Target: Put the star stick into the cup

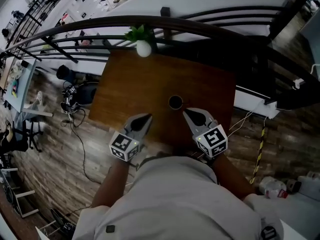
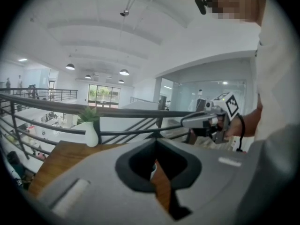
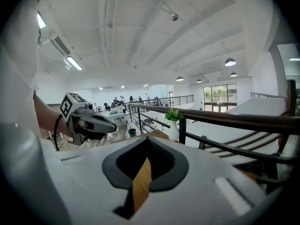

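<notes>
Only the head view, looking down, shows the cup [image 1: 175, 102]. It is a small dark round mouth standing on the brown wooden table [image 1: 130, 89], at 12 o'clock from the gap between the two grippers and apart from both. The left gripper [image 1: 145, 119] is at the cup's 8 o'clock and the right gripper [image 1: 191, 115] just beside it at its 4 o'clock. Both hover over the table's near edge.

The left gripper view shows its jaws clenched, tips met, with only a wedge of tabletop and a pale sliver in the seam, too small to tell what it is. The right gripper view shows the same: jaws closed on nothing, with a strip of wood grain between them. No view lets me tell where the star stick is.

Each gripper view also catches the other gripper held out over the table, which the head view shows only from above. A white vase [image 1: 143, 49] with a green plant [image 1: 140, 33] stands on the table's far edge, at 11 o'clock from the cup, against a dark railing [image 1: 100, 26].

The gripper views open onto a tall white ceiling with pendant lamps [image 2: 123, 72] and far windows [image 2: 104, 93]. Below the table, plank flooring [image 1: 55, 169] runs off to the left with loose cables [image 1: 75, 109].
</notes>
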The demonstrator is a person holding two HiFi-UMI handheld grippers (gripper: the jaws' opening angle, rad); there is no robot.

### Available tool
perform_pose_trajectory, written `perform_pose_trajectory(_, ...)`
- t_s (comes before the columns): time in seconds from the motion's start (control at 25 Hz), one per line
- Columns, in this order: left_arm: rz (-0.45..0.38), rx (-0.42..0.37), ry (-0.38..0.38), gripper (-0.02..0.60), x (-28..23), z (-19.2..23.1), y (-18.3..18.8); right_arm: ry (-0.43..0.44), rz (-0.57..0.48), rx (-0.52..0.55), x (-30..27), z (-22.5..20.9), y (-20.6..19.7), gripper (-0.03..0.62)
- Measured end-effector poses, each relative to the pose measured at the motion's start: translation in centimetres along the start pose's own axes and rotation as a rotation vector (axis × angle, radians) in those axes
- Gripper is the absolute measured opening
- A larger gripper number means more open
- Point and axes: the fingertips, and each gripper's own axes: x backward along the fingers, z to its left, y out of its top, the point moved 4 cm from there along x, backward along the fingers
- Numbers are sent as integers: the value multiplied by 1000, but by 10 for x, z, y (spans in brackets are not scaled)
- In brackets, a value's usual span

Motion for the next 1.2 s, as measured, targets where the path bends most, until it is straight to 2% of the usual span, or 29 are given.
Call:
perform_pose_trajectory(0.28, -52, 27, 21, 2, 58, 0, -9, -16, -22, 24, -1, 52, 15, 8)
perform_pose_trajectory(0.56, -105, 46, -1, 2, 123, -7, -25, -26, -49, 32, 1, 126, 29, 8)
perform_pose_trajectory(0.76, -119, 53, -20, 2, 163, -20, -39, -32, -35, 27, 8, 173, 21, 8)
perform_pose_trajectory(0.96, -127, 73, -40, 2, 187, -31, -57, -50, -10, 16, 18, 207, 5, 8)
perform_pose_trajectory(1.2, -121, 98, -81, 2, 193, -48, -71, -73, -21, 3, 35, 223, 1, 8)
